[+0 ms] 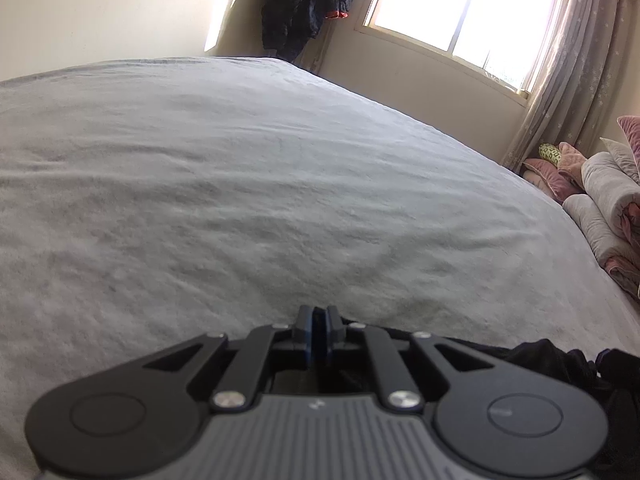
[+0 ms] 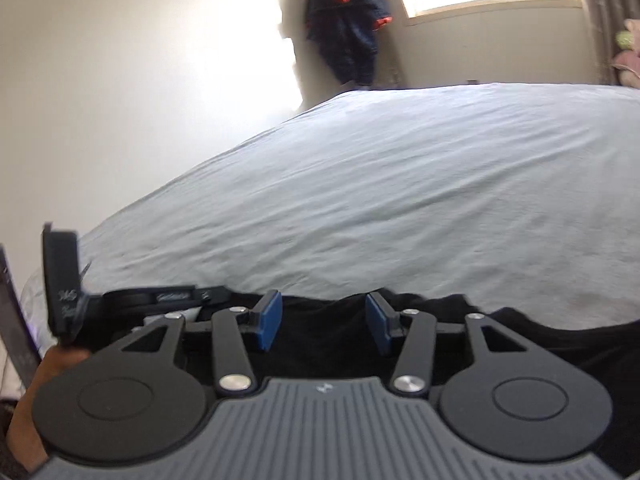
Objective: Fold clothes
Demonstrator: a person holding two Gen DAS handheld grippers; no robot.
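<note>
Risking lost fold | left gripper [image 1: 319, 322] clenched, nothing visibly pinched | right gripper [image 2: 323, 322] released above crumpled black cloth garment [image 2: 328, 344] at near edge of wide grey-sheeted bed [image 2: 400, 184] | garment may slump unheld

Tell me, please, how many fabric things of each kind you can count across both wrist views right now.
Black garment on the bed: 1
Grey bed sheet: 1
Dark jacket with orange trim, hanging by the window: 1
Curtain: 1
Pillows and rolled bedding at the bedside: a heap, too overlapped to count singly
Total: 4 single pieces plus the heap
</note>
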